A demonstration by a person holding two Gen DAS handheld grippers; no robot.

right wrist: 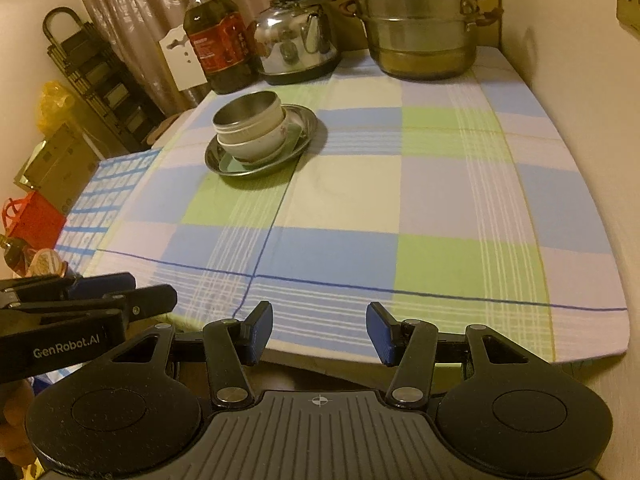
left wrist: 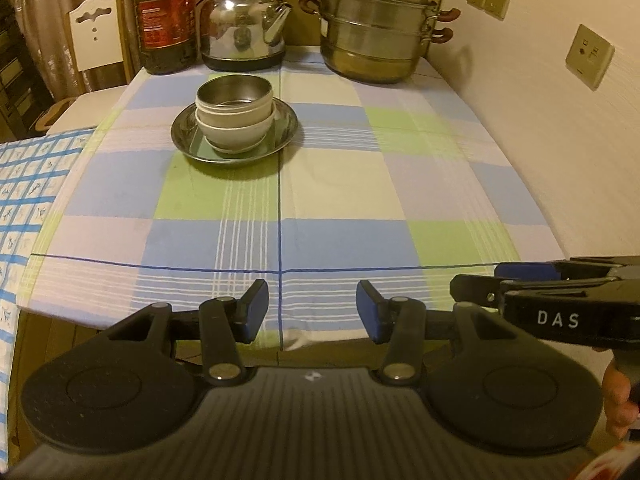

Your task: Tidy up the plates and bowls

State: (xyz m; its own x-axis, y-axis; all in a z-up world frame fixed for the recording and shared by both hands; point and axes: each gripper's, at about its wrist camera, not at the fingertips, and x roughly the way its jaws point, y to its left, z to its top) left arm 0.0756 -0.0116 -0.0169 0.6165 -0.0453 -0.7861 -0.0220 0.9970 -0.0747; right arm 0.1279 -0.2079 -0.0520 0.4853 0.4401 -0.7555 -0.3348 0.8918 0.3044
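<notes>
Steel bowl (left wrist: pixel 234 94) nests atop white bowls (left wrist: pixel 236 128) on a metal plate (left wrist: pixel 288 130), far across your checked tablecloth (left wrist: pixel 340 200). Your left gripper (left wrist: pixel 312 311) and right gripper (right wrist: pixel 319 332) hover side by side at the near edge, jaws parted, holding nothing.

Open cloth in front, clutter at the back

The checked tablecloth (left wrist: pixel 340 200) lies bare on the near side of the bowl stack (left wrist: pixel 234 116); behind the stack an oil bottle (left wrist: pixel 166 16), kettle (left wrist: pixel 244 28) and steamer pot (left wrist: pixel 376 24) block the far edge, and a wall (left wrist: pixel 540 120) closes its right.
</notes>
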